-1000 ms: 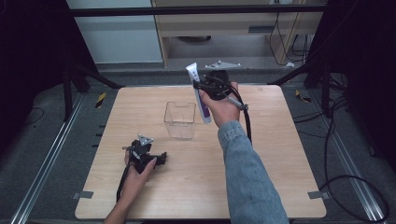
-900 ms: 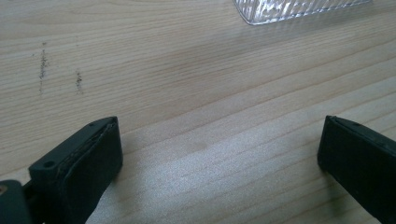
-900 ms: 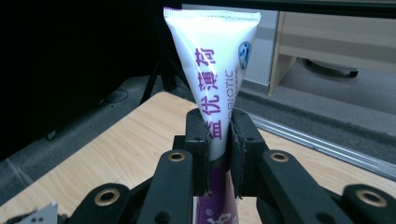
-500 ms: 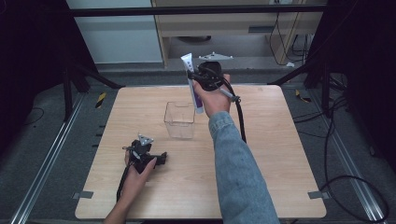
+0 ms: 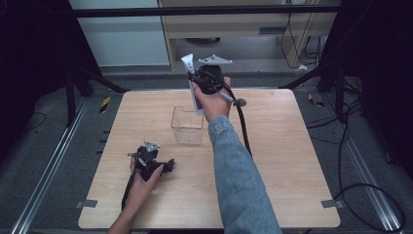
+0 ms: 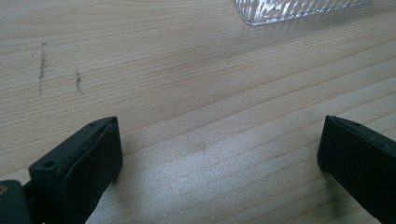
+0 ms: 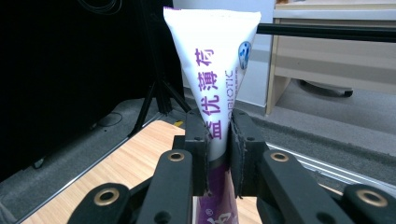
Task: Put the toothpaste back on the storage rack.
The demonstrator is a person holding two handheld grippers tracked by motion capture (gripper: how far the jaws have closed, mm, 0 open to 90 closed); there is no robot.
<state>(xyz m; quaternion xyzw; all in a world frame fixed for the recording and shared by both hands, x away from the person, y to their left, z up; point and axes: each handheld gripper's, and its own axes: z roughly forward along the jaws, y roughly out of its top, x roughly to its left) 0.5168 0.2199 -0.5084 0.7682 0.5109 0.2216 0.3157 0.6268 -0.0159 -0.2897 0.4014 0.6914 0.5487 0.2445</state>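
A white and purple toothpaste tube [image 5: 193,84] hangs upright in the air, crimped end up, over the far side of the table. My right gripper [image 5: 198,80] is shut on it; in the right gripper view both pads clamp the tube [image 7: 215,84] about its middle. A clear plastic box [image 5: 187,125] stands on the wooden table [image 5: 292,146] just below and in front of the tube's lower end. My left gripper [image 5: 168,165] lies low on the table at the near left. In the left gripper view its jaws stand wide apart, open, over bare wood, with the box's ribbed base [image 6: 289,8] ahead.
The right gripper's black cable [image 5: 242,127] trails along the sleeve over the table's middle. Black frame legs [image 5: 78,83] stand beyond the far corners, and a pale wooden cabinet [image 5: 234,24] sits behind the table. The floor around is grey carpet.
My right hand has carried the tube leftward and a little toward the far edge, bringing it closer over the clear box. The left hand and its gripper have stayed put.
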